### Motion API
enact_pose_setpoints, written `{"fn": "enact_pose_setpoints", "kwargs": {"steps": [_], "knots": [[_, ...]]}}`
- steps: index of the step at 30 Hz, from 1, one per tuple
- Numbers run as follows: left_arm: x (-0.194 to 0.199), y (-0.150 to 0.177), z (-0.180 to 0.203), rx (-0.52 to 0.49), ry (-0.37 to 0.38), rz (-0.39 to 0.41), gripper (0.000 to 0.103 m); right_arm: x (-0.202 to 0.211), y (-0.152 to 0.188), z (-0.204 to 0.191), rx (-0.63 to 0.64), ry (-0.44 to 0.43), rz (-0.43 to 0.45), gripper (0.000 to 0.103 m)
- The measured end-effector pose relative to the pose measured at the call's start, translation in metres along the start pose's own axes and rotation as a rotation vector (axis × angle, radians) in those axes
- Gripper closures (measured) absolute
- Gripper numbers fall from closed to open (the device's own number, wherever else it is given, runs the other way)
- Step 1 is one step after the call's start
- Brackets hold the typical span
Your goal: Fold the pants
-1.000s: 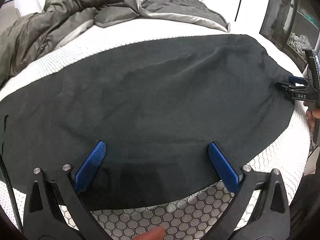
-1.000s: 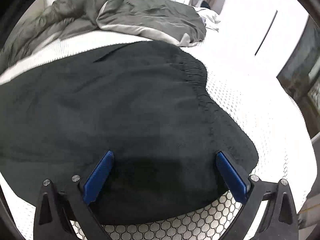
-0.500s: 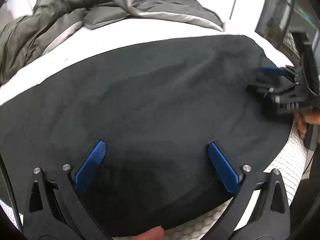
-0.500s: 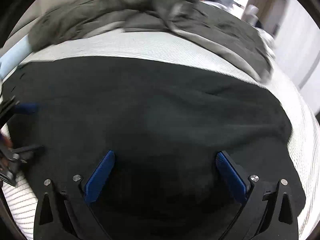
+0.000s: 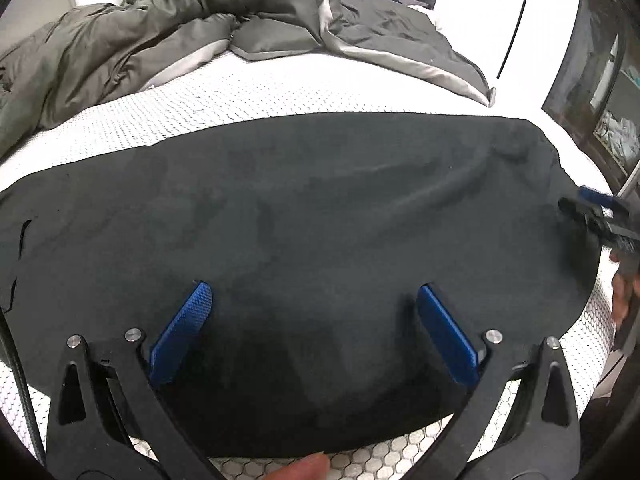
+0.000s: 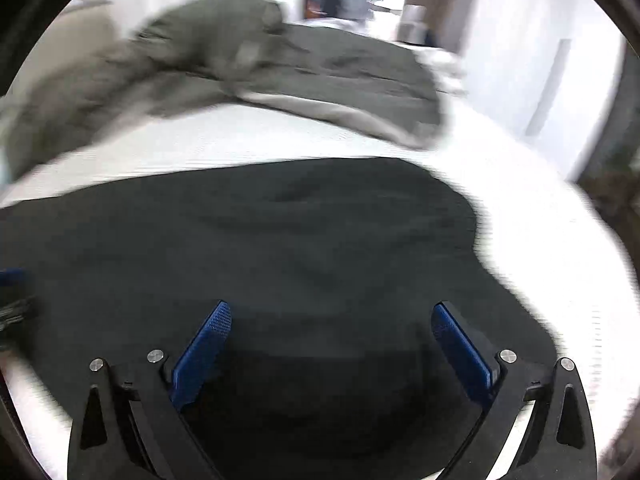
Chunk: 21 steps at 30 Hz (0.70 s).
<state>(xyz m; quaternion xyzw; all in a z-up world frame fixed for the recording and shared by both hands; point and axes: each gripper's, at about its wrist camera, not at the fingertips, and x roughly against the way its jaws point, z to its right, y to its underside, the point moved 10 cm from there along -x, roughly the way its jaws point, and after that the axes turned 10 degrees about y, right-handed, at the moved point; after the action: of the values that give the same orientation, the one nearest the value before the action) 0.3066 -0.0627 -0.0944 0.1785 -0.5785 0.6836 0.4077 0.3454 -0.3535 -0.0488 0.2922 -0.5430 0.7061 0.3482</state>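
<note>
Black pants point(image 5: 304, 216) lie spread flat across a white mattress; they also fill the right wrist view point(image 6: 280, 240), which is blurred by motion. My left gripper point(image 5: 314, 300) is open and empty, hovering over the near edge of the pants. My right gripper point(image 6: 332, 320) is open and empty over the pants' right end. It also shows at the right edge of the left wrist view point(image 5: 592, 212), over the edge of the pants. The left gripper shows blurred at the left edge of the right wrist view point(image 6: 12, 296).
A rumpled olive-grey duvet point(image 5: 168, 36) is heaped at the far side of the mattress point(image 5: 224, 108). The bed's right edge drops off near dark furniture point(image 5: 600, 80). A white wall point(image 6: 520, 40) stands behind.
The right gripper swung from the pants' right end toward the middle and back out to the right. The left gripper pushed in over the pants, then drew back a little. Both stayed open.
</note>
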Motion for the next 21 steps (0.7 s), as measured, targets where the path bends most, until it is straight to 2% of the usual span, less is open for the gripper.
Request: {"fn": "enact_pose_setpoints", "kwargs": {"steps": [2, 3, 4, 7, 9, 12, 14, 16, 18, 20, 21], "knots": [[0.01, 0.003, -0.009, 0.016, -0.026, 0.011, 0.001, 0.01, 0.007, -0.03, 0.045, -0.154, -0.022, 0.001], [0.017, 0.005, -0.016, 0.033, -0.034, 0.023, 0.001, 0.01, 0.012, -0.048, 0.092, -0.203, -0.042, 0.001], [0.022, 0.007, -0.021, 0.048, -0.035, 0.032, 0.001, 0.001, 0.015, -0.053, 0.127, -0.212, -0.058, 0.001], [0.048, 0.018, -0.057, 0.112, -0.078, 0.06, 0.001, -0.012, 0.037, -0.073, 0.28, -0.098, -0.094, 0.001], [0.064, 0.028, -0.089, 0.171, -0.123, 0.074, 0.001, -0.008, 0.04, -0.071, 0.282, -0.088, -0.103, 0.001], [0.095, 0.05, -0.144, 0.34, -0.169, 0.117, 0.001, -0.014, 0.036, -0.062, 0.269, -0.06, -0.124, 0.001], [0.112, 0.064, -0.17, 0.463, -0.134, 0.151, 0.004, -0.011, 0.039, -0.058, 0.267, -0.051, -0.128, 0.001], [0.121, 0.068, -0.185, 0.546, -0.074, 0.188, 0.012, -0.002, 0.043, -0.065, 0.287, -0.025, -0.121, 0.001], [0.122, 0.064, -0.196, 0.598, -0.026, 0.214, 0.019, -0.002, 0.046, -0.065, 0.3, -0.008, -0.116, 0.0], [0.119, 0.061, -0.207, 0.644, -0.02, 0.224, 0.03, 0.0, 0.047, -0.066, 0.301, -0.004, -0.115, 0.0], [0.116, 0.058, -0.213, 0.675, -0.012, 0.231, 0.032, 0.002, 0.049, -0.065, 0.3, -0.005, -0.115, 0.001]]}}
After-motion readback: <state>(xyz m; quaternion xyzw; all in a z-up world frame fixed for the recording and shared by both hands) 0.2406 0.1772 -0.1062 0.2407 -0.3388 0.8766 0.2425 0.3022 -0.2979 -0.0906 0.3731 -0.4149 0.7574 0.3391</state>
